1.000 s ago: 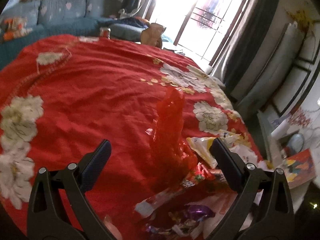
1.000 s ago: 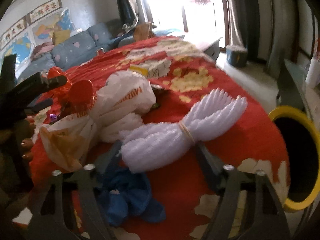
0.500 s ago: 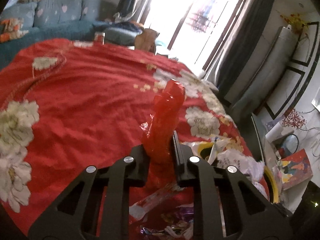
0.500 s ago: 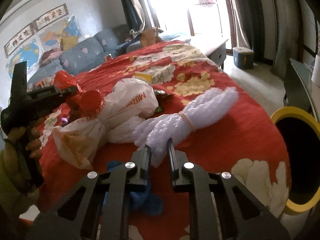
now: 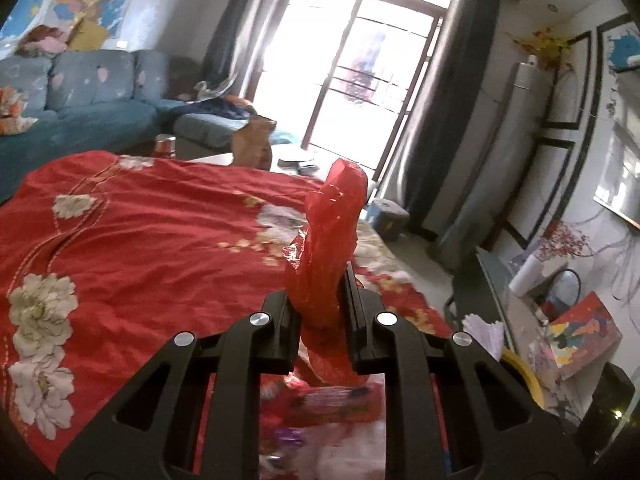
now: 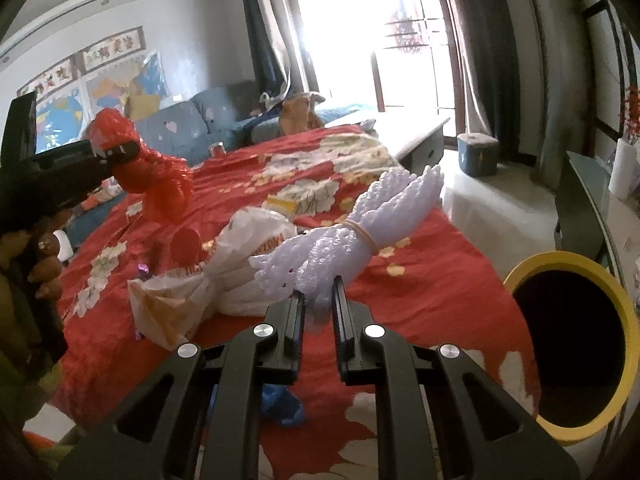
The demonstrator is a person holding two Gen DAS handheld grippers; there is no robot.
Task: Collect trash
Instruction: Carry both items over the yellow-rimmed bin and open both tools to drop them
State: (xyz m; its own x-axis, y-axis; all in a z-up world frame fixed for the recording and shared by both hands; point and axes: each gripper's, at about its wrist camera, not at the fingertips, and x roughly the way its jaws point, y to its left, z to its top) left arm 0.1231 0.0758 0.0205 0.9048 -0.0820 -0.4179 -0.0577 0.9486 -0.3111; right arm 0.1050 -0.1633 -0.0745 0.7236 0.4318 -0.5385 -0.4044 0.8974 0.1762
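Observation:
My left gripper [image 5: 317,298] is shut on a crumpled red plastic bag [image 5: 332,236], held up above the red flowered bedspread [image 5: 140,232]. The right wrist view shows the same left gripper [image 6: 120,148] at far left, with the red plastic bag [image 6: 160,184] hanging from it. My right gripper [image 6: 319,300] is shut on the near end of a white foam net bundle [image 6: 352,232] tied with a rubber band. A black bin with a yellow rim [image 6: 624,308] stands at the bed's right.
A white printed plastic bag [image 6: 224,272], a blue scrap [image 6: 282,404] and small wrappers [image 5: 320,412] lie on the bedspread. A blue sofa [image 5: 76,108] is behind it, a bright glass door [image 5: 360,64] beyond. A side table [image 5: 560,320] with clutter stands to the right.
Both grippers closed, the left on the red bag and the right on the white foam net. Both then rose, lifting the red bag and the net's near end.

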